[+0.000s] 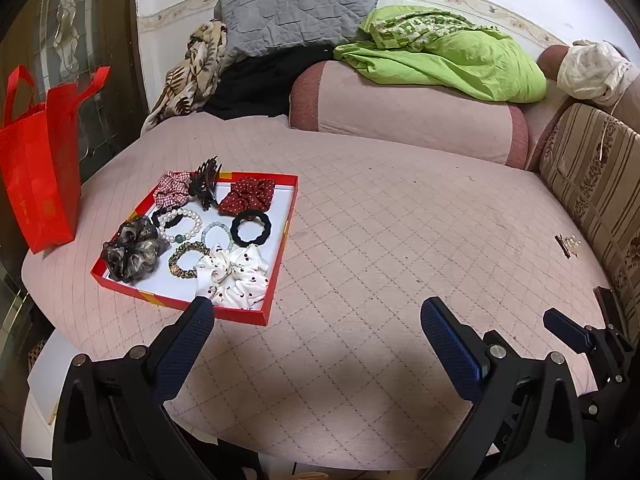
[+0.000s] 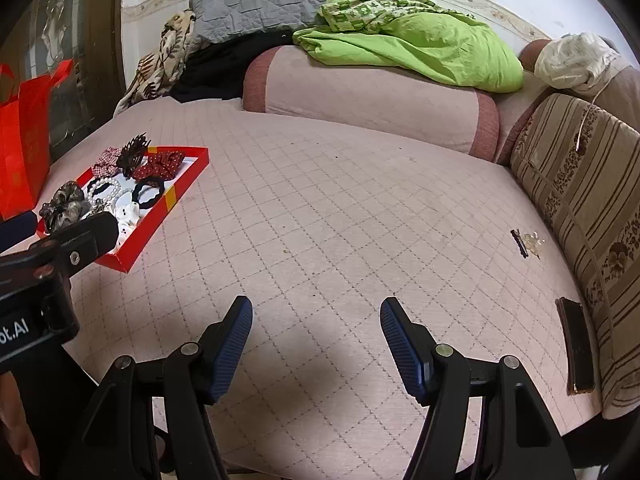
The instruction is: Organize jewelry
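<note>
Looking from the left wrist, the left gripper (image 1: pixel 316 312) hangs over the pink quilted bed (image 1: pixel 380 240) with its two blue fingers (image 1: pixel 452 344) spread wide apart and nothing between them. The left fingertip sits just by the near edge of the red tray (image 1: pixel 286 216). The tray lies on the left side of the bed. Inside it, at the far end, are a red checked scrunchie (image 1: pixel 172 194), a black claw clip (image 1: pixel 205 186) and a red dotted scrunchie (image 1: pixel 250 196). In the middle lie a pearl bracelet (image 1: pixel 180 224), a pale bead bracelet (image 1: pixel 218 234) and a black hair tie (image 1: pixel 251 228). At the near end sit a dark flowery scrunchie (image 1: pixel 134 250), a leopard hair tie (image 1: pixel 188 260) and a white cherry scrunchie (image 1: pixel 234 276). A red bag (image 1: pixel 38 160) stands at the left edge of the bed. A small hair clip (image 1: pixel 566 245) lies alone near the right edge, well apart from the tray. The right gripper (image 1: pixel 572 330) peeks in at the right.

From the right wrist, the right gripper (image 2: pixel 316 314) also has its fingers (image 2: pixel 234 344) wide apart, holding nothing, over the near middle of the bed (image 2: pixel 340 220). The tray (image 2: pixel 188 182) is far to the left, partly hidden by the left gripper (image 2: pixel 76 240). The small hair clip (image 2: pixel 524 242) lies near the right edge, by the striped cushion (image 2: pixel 592 216). A dark phone (image 2: pixel 576 344) lies nearer, at the same edge. A green blanket (image 2: pixel 420 48) is piled on the far bolster (image 2: pixel 360 92).
</note>
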A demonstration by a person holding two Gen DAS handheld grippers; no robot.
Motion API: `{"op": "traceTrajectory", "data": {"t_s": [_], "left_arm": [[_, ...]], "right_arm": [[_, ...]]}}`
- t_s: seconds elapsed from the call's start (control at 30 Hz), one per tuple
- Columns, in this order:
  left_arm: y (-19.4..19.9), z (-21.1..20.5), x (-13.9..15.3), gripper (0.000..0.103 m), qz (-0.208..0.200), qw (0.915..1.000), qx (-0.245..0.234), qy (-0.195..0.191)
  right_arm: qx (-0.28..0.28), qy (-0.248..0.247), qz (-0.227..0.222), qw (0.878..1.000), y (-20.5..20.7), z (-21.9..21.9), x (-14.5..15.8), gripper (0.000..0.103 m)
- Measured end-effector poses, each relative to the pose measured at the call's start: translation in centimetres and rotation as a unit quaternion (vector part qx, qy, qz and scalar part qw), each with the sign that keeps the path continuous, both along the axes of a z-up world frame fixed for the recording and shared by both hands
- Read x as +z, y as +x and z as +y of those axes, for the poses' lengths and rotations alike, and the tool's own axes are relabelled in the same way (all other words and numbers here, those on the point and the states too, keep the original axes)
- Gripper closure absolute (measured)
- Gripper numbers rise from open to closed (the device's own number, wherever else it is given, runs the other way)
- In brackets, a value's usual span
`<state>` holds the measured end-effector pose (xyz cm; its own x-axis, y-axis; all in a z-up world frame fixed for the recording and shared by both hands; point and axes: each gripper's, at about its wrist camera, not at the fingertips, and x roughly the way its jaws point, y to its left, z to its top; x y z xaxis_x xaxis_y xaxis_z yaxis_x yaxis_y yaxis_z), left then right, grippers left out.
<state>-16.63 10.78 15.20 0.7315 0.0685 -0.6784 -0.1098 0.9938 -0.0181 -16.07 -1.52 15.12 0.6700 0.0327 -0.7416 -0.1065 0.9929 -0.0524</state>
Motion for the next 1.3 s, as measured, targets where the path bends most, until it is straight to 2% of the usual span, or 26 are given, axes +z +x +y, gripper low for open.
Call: {"op": "traceTrajectory", "data": {"t_s": [1.3], "left_arm": [[0.7, 2.4, -2.7, 0.001, 0.027, 0.9993, 0.012, -0.020]], "right_arm": [[0.008, -0.010, 0.018, 1.000, 0.3, 1.8, -0.9, 0.031]]}}
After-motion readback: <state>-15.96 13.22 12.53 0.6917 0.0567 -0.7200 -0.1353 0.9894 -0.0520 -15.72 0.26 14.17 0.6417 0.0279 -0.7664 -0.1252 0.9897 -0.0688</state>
